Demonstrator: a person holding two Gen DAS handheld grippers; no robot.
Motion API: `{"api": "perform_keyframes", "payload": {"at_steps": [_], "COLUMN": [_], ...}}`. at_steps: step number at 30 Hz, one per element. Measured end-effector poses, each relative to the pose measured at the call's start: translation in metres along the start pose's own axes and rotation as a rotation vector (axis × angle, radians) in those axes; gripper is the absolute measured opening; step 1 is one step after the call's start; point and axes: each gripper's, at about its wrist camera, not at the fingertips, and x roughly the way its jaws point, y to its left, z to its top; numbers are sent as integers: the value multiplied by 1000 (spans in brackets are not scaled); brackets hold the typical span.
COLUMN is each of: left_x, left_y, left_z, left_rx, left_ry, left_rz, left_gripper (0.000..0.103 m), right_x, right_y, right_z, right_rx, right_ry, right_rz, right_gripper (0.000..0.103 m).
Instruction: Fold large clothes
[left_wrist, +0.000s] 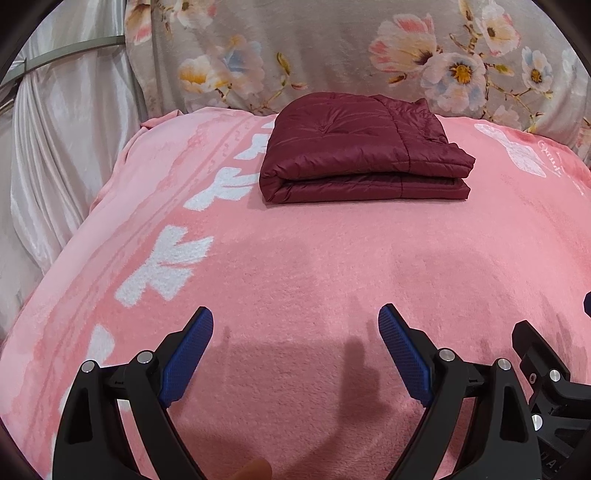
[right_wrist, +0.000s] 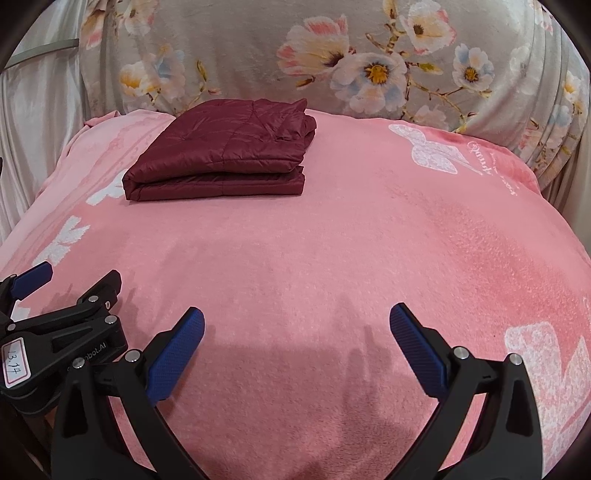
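Jacket (left_wrist: 364, 153), maroon and folded, lies well ahead of both my spread, empty grippers, long axis crosswise; my left gripper (left_wrist: 295, 321) faces it squarely, my right gripper (right_wrist: 297, 319) sees it off to the left.

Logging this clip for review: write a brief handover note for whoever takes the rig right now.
Left gripper: open, empty, above the pink fleece blanket.
Right gripper: open, empty, beside the left one.
Dark red quilted puffer jacket: folded into a flat rectangle, lying at the blanket's far end, untouched.
Done: the fold looks complete.
Left: apparently nothing; no other garment is in view.
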Motion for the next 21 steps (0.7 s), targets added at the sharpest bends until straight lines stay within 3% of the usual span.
{"api": "perform_keyframes", "payload": {"at_steps": [21], "left_x": [-3], "left_y": [0], "left_z": [1], "left_rx": [1], "left_ry": [-12], "left_rz": [-1], "left_gripper": [88], "right_x": [-1], "right_y": [1], "right_z": [0], "right_rx": [-1], "right_ry": [-5], "right_rz": [1], "right_gripper": [98]}}
